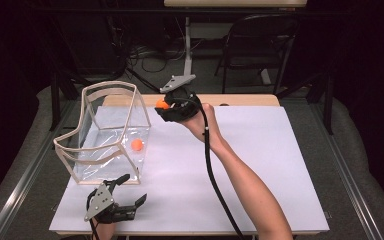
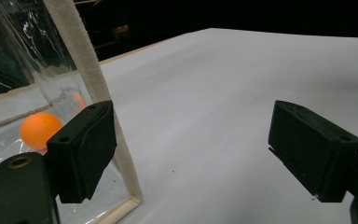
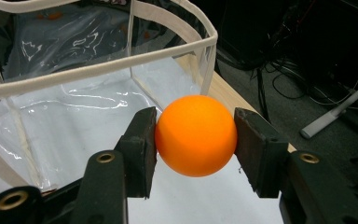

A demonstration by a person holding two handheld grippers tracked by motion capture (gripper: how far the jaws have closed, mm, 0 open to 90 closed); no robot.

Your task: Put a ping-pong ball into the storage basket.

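My right gripper (image 3: 196, 135) is shut on an orange ball (image 3: 196, 135), its two pads pressing the ball's sides. In the high view that right gripper (image 1: 164, 105) holds the orange ball (image 1: 162, 104) just right of the clear bag's (image 1: 111, 131) upper rim, above the table. A second orange ball (image 1: 137, 144) lies inside the clear bag. My left gripper (image 1: 125, 192) rests near the table's front edge, open, with nothing between its fingers. In the left gripper view the left gripper (image 2: 191, 154) points past the clear bag's (image 2: 81, 60) cloth-trimmed corner, and the second orange ball (image 2: 39, 129) shows through the plastic.
A white sheet (image 1: 240, 165) covers the table top. A folding chair (image 1: 260, 45) and cables stand on the floor beyond the far edge. The right gripper's black cable (image 1: 212, 170) trails along the forearm.
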